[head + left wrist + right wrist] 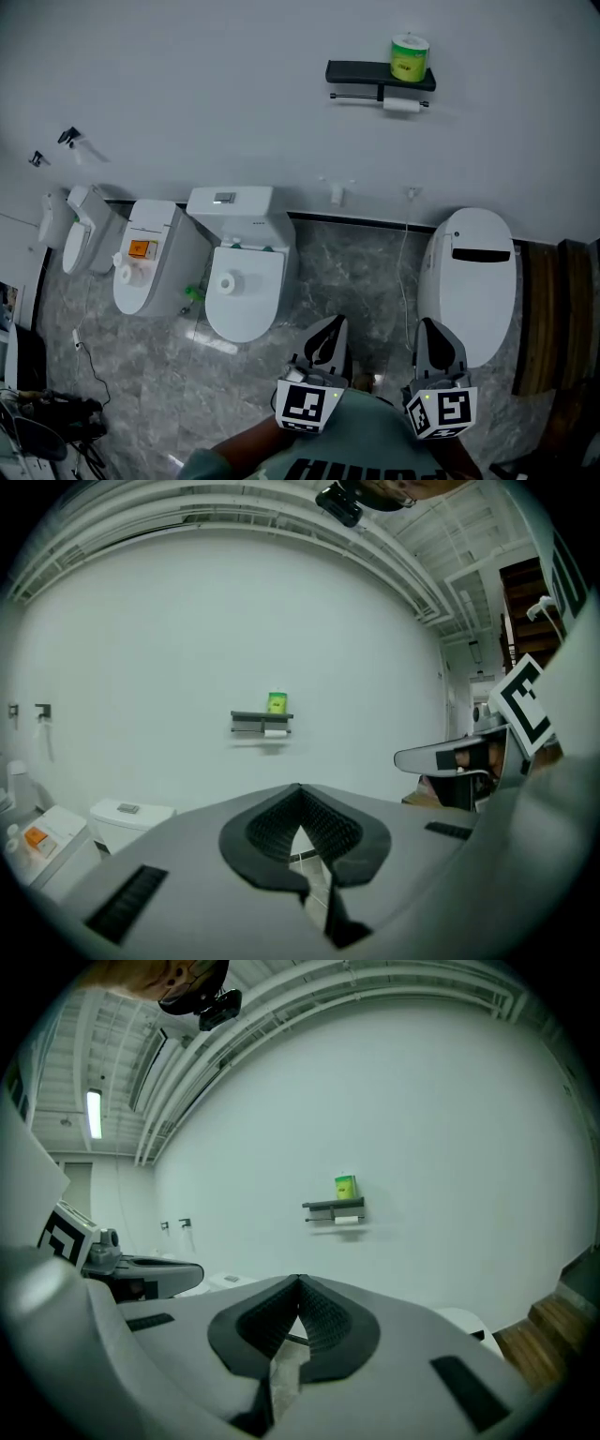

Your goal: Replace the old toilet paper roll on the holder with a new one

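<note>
High on the white wall hangs a black shelf holder [356, 73] [262, 720] [333, 1206]. A green-wrapped new roll [410, 56] [277, 702] [345, 1186] stands on top of it at its right end. The old white roll [401, 105] [275, 732] [347, 1219] hangs on the bar beneath. Both grippers are far from the holder, held close to the person's body. My left gripper [328, 330] [300, 789] is shut with nothing in it. To its right, my right gripper [433, 330] [300, 1281] is also shut and holds nothing.
Several white toilets line the wall: one in the middle [242, 272] with a paper roll [226, 282] on its lid, one with an orange label [150, 258], and one at the right [473, 281]. Wooden panels [553, 319] stand at far right. Cables [56, 412] lie bottom left.
</note>
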The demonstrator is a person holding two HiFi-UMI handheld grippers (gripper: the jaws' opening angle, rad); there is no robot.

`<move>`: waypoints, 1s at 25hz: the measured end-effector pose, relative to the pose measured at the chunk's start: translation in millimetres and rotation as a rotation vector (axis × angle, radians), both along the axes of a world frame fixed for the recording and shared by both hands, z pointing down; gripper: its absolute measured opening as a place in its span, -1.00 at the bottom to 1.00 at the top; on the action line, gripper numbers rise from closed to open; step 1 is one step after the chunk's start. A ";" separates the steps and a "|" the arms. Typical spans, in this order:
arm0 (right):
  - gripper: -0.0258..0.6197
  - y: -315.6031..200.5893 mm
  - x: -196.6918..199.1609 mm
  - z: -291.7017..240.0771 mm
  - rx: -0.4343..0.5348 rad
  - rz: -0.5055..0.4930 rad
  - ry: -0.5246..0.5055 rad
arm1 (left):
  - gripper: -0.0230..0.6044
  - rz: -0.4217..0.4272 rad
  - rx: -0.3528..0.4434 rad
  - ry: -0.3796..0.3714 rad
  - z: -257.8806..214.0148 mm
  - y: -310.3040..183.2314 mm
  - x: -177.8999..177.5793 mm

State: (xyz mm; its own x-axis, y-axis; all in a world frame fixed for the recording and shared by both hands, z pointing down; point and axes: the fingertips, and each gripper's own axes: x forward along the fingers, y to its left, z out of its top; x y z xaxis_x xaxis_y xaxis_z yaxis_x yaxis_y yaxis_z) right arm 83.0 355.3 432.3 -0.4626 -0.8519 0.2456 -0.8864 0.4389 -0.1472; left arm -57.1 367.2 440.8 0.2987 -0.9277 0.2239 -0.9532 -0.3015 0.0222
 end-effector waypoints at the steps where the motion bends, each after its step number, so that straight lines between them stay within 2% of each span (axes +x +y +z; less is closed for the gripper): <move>1: -0.90 -11.5 -5.7 -0.2 -0.004 -0.001 0.008 | -0.91 0.001 0.001 0.004 -0.4 -12.6 -5.2; 9: -0.90 -102.5 -39.1 -23.9 0.035 0.034 0.073 | -0.91 0.071 0.035 0.026 -22.6 -107.7 -30.6; 12: -0.90 -124.2 -48.1 -32.6 0.046 0.060 0.083 | -0.91 0.090 0.076 0.036 -33.6 -134.5 -39.5; 17: -0.90 -155.1 -63.5 -45.7 0.075 0.091 0.098 | -0.91 0.116 0.095 0.048 -43.7 -171.0 -56.6; 20: -0.90 -171.1 -71.0 -49.2 0.089 0.117 0.101 | -0.91 0.142 0.072 0.044 -44.7 -186.0 -65.5; 25: -0.90 -189.7 -89.6 -50.0 0.090 0.128 0.103 | -0.91 0.142 0.107 0.039 -44.5 -207.3 -84.0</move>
State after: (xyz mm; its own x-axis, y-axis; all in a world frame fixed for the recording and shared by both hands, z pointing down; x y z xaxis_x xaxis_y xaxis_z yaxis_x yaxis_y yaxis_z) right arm -6.6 165.6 382.3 -0.3256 -0.9228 0.2060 -0.9441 0.3292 -0.0175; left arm -141.1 159.9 396.3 0.4349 -0.8936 0.1114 -0.8999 -0.4356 0.0191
